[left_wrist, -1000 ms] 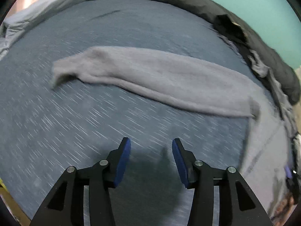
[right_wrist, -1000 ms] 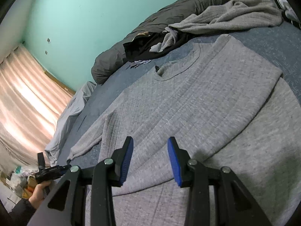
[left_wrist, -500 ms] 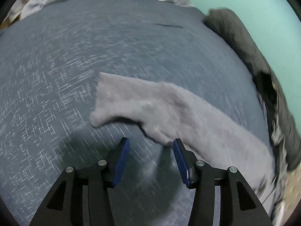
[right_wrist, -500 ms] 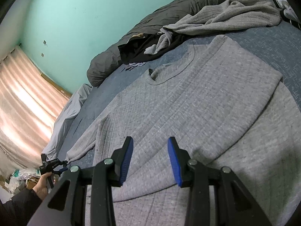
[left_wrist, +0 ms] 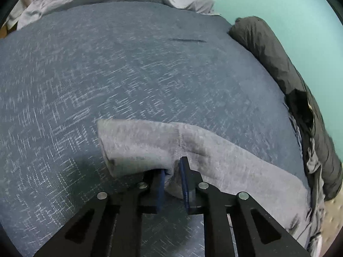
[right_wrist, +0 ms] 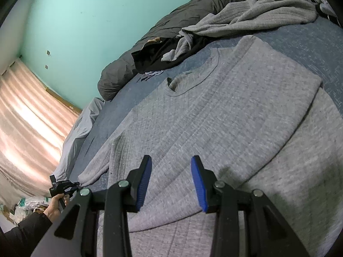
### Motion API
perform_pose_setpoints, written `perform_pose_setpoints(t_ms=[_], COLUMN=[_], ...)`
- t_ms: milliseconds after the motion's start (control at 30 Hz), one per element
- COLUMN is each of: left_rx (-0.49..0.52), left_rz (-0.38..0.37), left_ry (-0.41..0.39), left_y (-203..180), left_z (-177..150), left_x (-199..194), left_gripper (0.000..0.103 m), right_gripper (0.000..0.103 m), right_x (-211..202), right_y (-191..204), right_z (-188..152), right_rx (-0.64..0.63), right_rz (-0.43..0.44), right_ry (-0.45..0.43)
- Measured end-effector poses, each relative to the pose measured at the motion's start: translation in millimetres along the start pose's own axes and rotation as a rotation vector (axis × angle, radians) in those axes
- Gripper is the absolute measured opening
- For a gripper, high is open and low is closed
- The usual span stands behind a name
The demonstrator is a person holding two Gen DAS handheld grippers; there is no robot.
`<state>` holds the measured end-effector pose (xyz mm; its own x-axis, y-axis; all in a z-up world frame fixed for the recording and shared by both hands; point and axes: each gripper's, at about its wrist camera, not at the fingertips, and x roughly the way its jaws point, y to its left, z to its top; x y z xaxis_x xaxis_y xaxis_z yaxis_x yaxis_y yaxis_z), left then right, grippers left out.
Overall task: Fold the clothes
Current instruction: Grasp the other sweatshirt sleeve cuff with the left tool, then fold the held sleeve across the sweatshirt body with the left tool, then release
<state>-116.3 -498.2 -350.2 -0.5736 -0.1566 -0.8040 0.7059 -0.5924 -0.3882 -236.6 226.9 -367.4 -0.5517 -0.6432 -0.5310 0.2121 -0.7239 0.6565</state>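
Grey sweater (right_wrist: 225,115) lies flat with one sleeve folded in; left gripper (left_wrist: 172,171), jaws just closing, pinches the other sleeve's cuff (left_wrist: 137,147), right gripper (right_wrist: 171,171) hovers half-open and empty, body folds remain

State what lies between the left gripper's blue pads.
In the left wrist view, a fold of the grey knit sweater's sleeve sits pinched in the left gripper.

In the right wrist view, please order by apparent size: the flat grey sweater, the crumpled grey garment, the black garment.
1. Flat grey sweater, clearly largest, though also nearest.
2. Crumpled grey garment.
3. Black garment, partly covered, so uncertain.
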Motion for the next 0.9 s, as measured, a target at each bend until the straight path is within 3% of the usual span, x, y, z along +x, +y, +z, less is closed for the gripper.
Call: perform_pose_setpoints(t_ms=[100,233,500,667,900], left_rx=[0.046,0.110,0.335,0.464,0.677], left_rz=[-0.018,-0.072,-0.230,-0.332,-0.474], left_ry=[-0.013,-0.045,-0.089,-0.065,-0.027], left_y=[-18,-53,-186,-277,-397], left_z=[3,10,18,-17,-93], left_x=[-11,-33,-79,-100,-130], left_gripper=[0.015,0.004,0.003,0.003,0.003], right_gripper=[0.038,0.038,0.038,0.038,0.038], right_x=[-1,-2,-6,-6,-16], right_y=[-1,-4,-8,-18,-28], right_z=[0,0,3,4,11], right_rx=[0.007,0.022,0.040,0.075,0.116], right_rz=[0.005,0.009,0.015,0.018,0.032], right_ry=[-0.001,-0.001,-0.018,-0.016,-0.046])
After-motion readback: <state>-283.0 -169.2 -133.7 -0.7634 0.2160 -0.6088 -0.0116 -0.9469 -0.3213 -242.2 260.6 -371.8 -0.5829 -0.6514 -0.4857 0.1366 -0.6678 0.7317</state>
